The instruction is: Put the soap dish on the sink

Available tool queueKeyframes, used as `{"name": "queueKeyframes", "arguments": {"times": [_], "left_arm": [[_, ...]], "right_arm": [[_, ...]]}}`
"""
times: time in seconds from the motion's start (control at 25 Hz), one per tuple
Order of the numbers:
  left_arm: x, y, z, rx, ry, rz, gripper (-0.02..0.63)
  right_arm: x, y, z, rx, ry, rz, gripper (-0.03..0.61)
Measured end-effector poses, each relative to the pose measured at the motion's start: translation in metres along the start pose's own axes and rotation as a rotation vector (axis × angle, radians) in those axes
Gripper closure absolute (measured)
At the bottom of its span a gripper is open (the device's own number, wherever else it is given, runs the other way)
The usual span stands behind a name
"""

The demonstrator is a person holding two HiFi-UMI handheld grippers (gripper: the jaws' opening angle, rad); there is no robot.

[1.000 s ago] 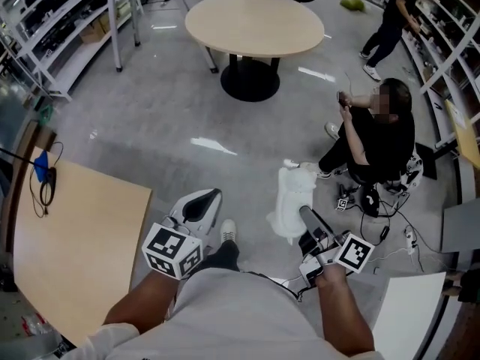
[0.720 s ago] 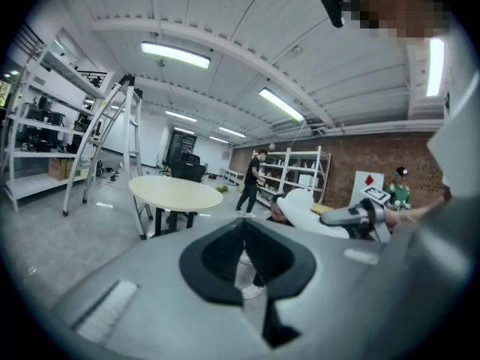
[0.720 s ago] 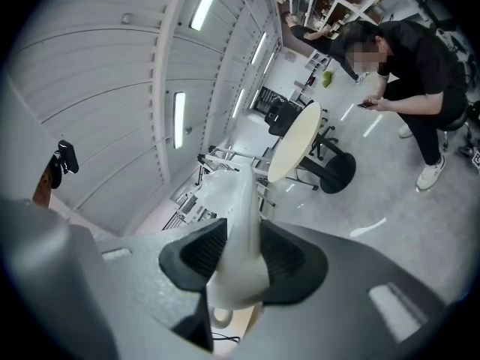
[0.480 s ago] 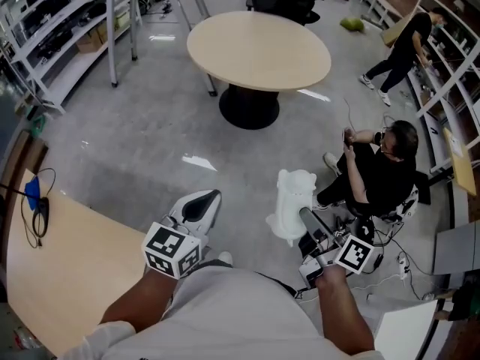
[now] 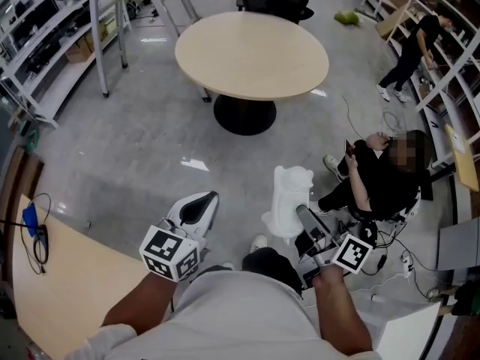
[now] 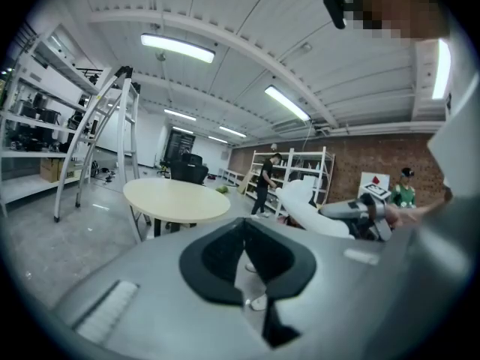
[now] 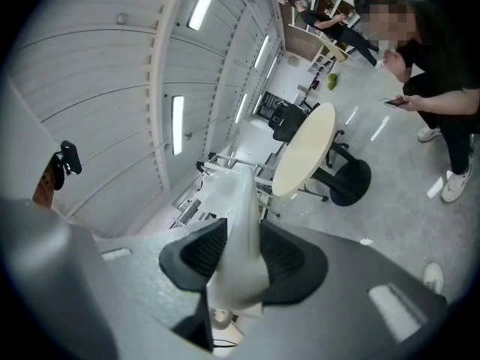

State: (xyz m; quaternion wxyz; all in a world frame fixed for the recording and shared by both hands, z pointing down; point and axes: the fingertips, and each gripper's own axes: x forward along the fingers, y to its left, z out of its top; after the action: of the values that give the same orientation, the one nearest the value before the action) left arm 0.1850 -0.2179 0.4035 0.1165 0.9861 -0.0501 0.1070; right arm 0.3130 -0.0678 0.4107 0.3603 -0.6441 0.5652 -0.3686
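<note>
You've walked nearer the round table (image 5: 251, 47), right gripper (image 5: 301, 213) clamping the soap dish (image 5: 289, 197), left gripper (image 5: 207, 199) closed empty; stride jolts could slip it.

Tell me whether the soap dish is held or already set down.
Held. The right gripper clamps the white soap dish between its jaws, and the dish hangs in the air above the floor.

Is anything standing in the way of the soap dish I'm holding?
No sink is in view. The right gripper holds the soap dish; ahead stands a round table, with a seated person to the right.
</note>
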Motion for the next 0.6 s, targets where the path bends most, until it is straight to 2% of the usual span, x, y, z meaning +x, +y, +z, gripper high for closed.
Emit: {"name": "queueKeyframes", "arguments": {"times": [0.24, 0.6], "left_arm": [[0.046, 0.007, 0.004, 0.006, 0.003, 0.007, 0.606], [0.124, 0.037, 0.036, 0.016, 0.021, 0.056, 0.606]], "right_arm": [[0.02, -0.028, 0.033, 0.001, 0.018, 0.003, 0.44], [0.075, -0.067, 0.099, -0.003, 0.056, 0.018, 0.441]]}}
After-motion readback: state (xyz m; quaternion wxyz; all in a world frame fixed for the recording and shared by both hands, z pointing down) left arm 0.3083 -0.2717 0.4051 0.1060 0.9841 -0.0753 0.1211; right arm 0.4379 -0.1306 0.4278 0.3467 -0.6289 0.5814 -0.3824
